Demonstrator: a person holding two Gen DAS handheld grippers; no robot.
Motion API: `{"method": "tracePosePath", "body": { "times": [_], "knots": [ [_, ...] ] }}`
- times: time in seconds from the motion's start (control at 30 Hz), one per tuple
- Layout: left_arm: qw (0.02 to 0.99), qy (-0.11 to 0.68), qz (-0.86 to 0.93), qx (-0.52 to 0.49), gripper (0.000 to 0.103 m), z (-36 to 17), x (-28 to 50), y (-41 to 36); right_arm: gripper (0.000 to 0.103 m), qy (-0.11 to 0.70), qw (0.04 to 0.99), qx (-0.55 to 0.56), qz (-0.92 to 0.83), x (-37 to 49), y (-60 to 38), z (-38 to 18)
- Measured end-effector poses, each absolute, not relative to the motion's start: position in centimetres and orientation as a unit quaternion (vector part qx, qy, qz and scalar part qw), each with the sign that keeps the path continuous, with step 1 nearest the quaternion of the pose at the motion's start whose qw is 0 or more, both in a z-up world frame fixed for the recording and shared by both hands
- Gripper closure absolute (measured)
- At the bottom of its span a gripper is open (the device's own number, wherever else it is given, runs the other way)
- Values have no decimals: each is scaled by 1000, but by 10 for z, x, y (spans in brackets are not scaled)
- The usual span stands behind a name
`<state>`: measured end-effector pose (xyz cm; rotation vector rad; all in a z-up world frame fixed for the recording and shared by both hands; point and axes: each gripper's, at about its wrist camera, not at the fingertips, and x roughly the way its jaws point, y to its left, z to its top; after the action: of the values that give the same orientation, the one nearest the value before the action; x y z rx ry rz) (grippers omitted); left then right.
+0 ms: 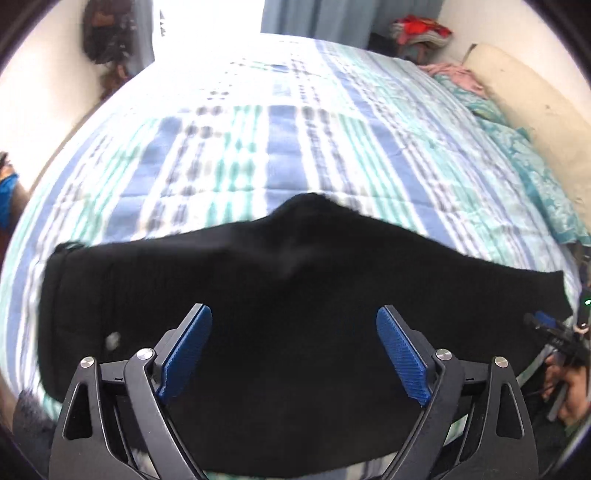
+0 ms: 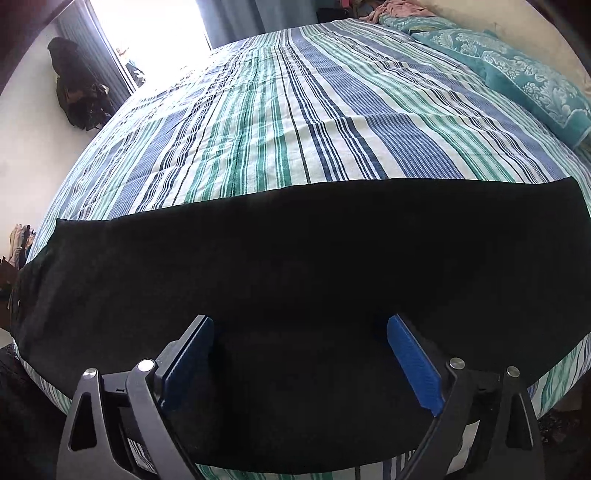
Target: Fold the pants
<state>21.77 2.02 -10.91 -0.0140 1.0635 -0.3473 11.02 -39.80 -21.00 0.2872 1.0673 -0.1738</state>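
Note:
Black pants (image 1: 277, 288) lie flat across the near edge of a striped bed (image 1: 258, 147), folded lengthwise, with the waistband and a button at the left. My left gripper (image 1: 294, 325) is open and empty, just above the pants near the waist end. In the right wrist view the pants (image 2: 295, 266) stretch as a long dark band from left to right. My right gripper (image 2: 300, 332) is open and empty above the leg part. The right gripper also shows at the far right of the left wrist view (image 1: 546, 325).
The bed carries a blue, green and white striped cover (image 2: 295, 129). Teal patterned bedding (image 2: 528, 85) and a cream pillow (image 1: 535, 122) lie along the right side. A pile of clothes (image 1: 421, 29) sits on a stool beyond the bed. A bright window is at the back.

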Motion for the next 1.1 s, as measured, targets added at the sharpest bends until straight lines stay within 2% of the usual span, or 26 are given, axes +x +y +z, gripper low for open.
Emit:
{"method": "tracePosePath", "body": {
  "times": [0.1,0.23,0.33,0.43,0.7,0.83,0.87,0.93,1.1],
  "knots": [
    [833,521,-187,6,11,-132,265,-14,4,509,849,115,-85,114,-394,-212],
    [800,579,-152,-46,13,-182,321,-18,3,503,853,113,-81,113,-393,-213],
    [827,547,-112,-55,12,-172,327,-13,3,502,854,108,-78,111,-392,-214],
    [827,552,-74,-74,13,-169,338,4,1,504,854,107,-74,112,-392,-215],
    [869,489,-28,-65,9,-117,265,98,0,504,854,105,-76,114,-392,-216],
    [840,536,85,9,7,-153,240,145,0,504,854,106,-76,114,-392,-216],
    [825,554,107,6,5,-167,238,158,0,504,854,106,-77,114,-392,-216],
    [823,554,105,-64,5,-169,228,182,0,504,853,107,-80,115,-392,-217],
    [856,509,52,-70,7,-134,199,144,1,490,859,122,-83,112,-393,-204]
  ]
}}
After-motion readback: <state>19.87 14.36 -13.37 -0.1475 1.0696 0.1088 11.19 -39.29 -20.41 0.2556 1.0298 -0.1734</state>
